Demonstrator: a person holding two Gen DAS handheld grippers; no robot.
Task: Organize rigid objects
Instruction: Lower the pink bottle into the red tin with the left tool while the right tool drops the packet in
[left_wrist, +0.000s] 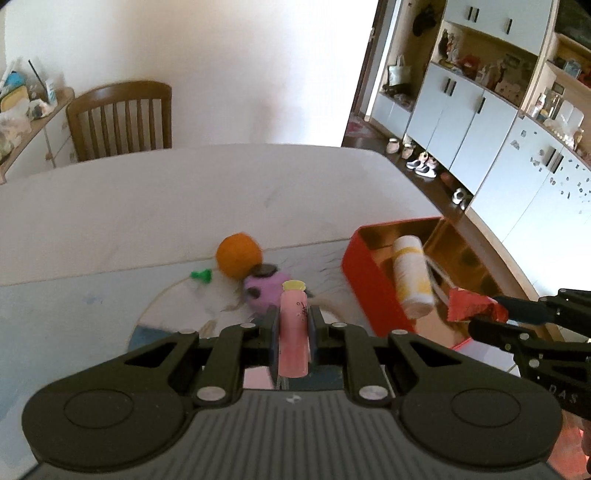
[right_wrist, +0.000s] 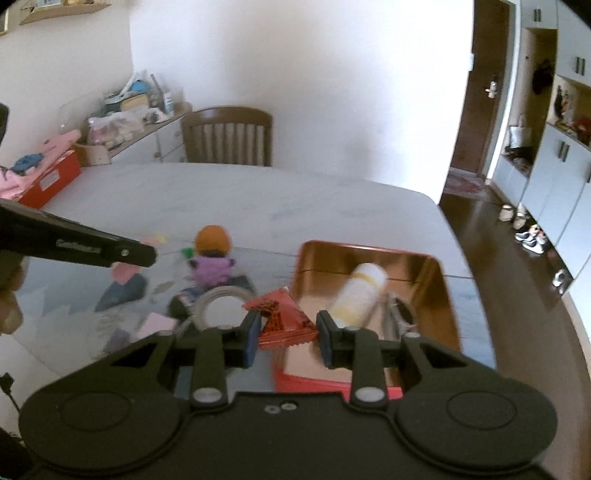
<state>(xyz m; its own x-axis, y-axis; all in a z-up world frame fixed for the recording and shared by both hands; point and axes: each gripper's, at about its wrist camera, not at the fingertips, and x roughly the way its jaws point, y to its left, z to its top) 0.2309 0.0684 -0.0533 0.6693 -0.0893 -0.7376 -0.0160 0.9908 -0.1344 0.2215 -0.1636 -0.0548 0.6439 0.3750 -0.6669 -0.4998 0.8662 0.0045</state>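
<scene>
My left gripper (left_wrist: 292, 328) is shut on a small pink bottle (left_wrist: 293, 332) with a yellow cap, held above the table. My right gripper (right_wrist: 286, 328) is shut on a red foil packet (right_wrist: 282, 319), and it shows at the right edge of the left wrist view, the right gripper (left_wrist: 491, 314) holding the red packet (left_wrist: 469, 304). A red tin box (right_wrist: 436, 273) with a gold inside lies open to the right; a white and yellow bottle (right_wrist: 360, 295) lies in it. The same red box (left_wrist: 364, 280) and white bottle (left_wrist: 412, 277) appear in the left wrist view.
An orange (left_wrist: 238, 258), a purple toy (left_wrist: 264, 291) and a green pin (left_wrist: 201, 275) lie on the table mat. A tape roll (right_wrist: 221, 306) and paper scraps (right_wrist: 159, 325) lie near the right gripper. A wooden chair (left_wrist: 120, 118) stands behind the table; cabinets (left_wrist: 480, 110) line the right wall.
</scene>
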